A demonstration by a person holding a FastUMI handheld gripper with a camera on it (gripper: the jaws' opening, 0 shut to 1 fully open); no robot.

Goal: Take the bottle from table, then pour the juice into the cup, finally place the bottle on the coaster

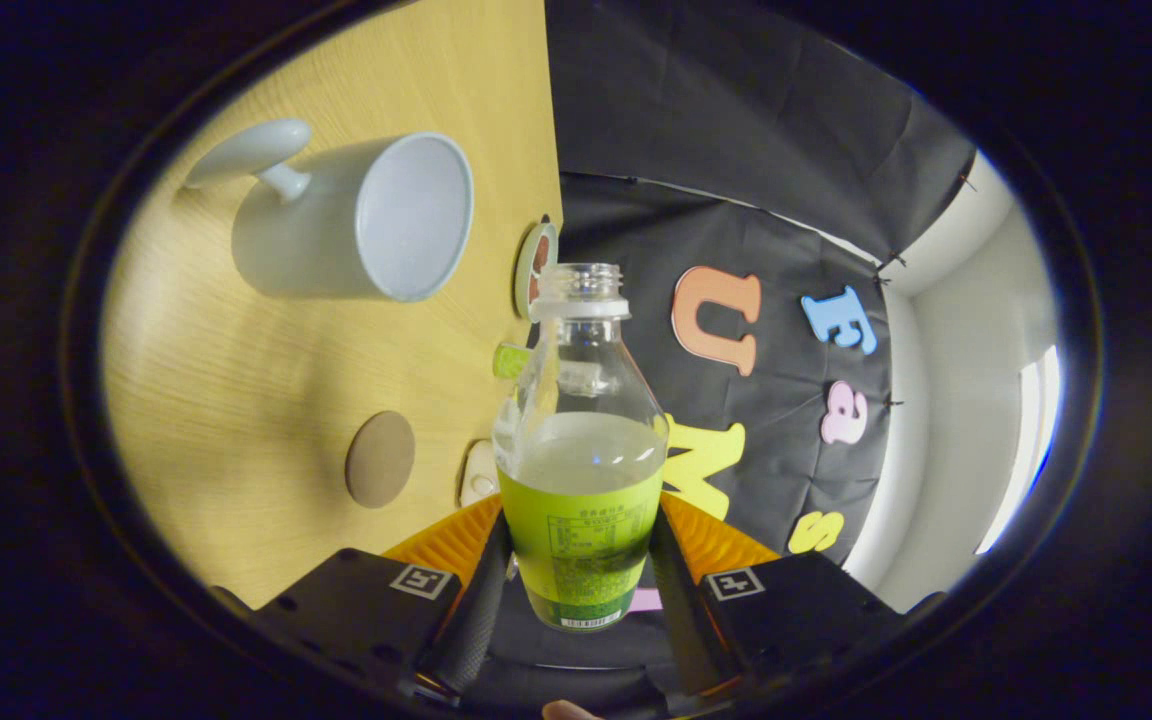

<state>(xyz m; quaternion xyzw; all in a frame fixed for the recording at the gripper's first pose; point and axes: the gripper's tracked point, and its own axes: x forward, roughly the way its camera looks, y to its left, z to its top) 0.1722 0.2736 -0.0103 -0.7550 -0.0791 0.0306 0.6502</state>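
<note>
The gripper (581,590) is closed on the bottle (582,450). Both fingers press on its green label, one on each side, so the bottle sits right between them. The bottle has no cap on. Pale juice fills it about up to the shoulder, and the neck is clear.

The whole scene is turned on its side here. The table (266,400) stands like a wall beside the bottle, so the gripper and bottle look tipped over. I think the bottle is off the table now, so the first step, taking it, looks done.

Just past the fingers, on the wood, lies a round brown coaster (380,459). A small white thing and a small green thing lie near it, too small to tell what they are.

Farther on is the white cup (356,220), with its open mouth facing the bottle's top. The inside looks white and empty. No juice is running out yet.

So pouring seems about to start. After that, the bottle needs to go onto the coaster.
</note>
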